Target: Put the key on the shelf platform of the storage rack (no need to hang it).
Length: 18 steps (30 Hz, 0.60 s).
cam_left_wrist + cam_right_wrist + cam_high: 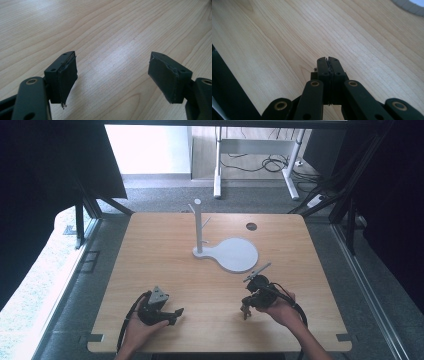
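Here the left gripper (112, 77) is holding its jaws wide over bare bench (165, 250); the right gripper (328, 61) is keeping its jaws pressed together, empty, near the white stand (235, 255).

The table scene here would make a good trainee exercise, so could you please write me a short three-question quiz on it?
1. True or false: the left hand-held gripper has its jaws apart.
2. What does the right hand-held gripper hold?
3. The white stand rises from: A) the table edge, B) a white base, C) a box.

Key: 1 true. 2 Nothing; its jaws are shut on each other. 3 B.
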{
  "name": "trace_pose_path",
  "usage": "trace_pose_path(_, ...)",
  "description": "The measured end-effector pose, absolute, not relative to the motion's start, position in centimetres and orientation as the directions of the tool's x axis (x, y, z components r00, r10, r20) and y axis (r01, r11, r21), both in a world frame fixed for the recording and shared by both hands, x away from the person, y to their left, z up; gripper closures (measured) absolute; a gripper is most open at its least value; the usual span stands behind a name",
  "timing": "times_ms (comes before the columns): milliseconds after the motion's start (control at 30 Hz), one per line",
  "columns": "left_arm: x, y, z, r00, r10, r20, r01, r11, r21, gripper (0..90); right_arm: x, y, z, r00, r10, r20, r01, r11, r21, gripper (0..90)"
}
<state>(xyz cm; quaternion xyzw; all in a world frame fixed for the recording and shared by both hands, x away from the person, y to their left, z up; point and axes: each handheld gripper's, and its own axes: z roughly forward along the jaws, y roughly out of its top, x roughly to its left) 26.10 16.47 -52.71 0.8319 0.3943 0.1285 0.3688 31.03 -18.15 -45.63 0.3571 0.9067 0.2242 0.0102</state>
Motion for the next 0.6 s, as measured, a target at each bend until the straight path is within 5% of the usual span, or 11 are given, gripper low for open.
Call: trace_pose_path(600, 26.2, 16.5, -52.8, 0.655, 0.751, -0.077, 0.562, -0.417, 0.714, 23.5, 31.4, -18.9, -44.0, -0.744, 0.657, 0.126, 0.638, 0.64, 0.428, 89.7)
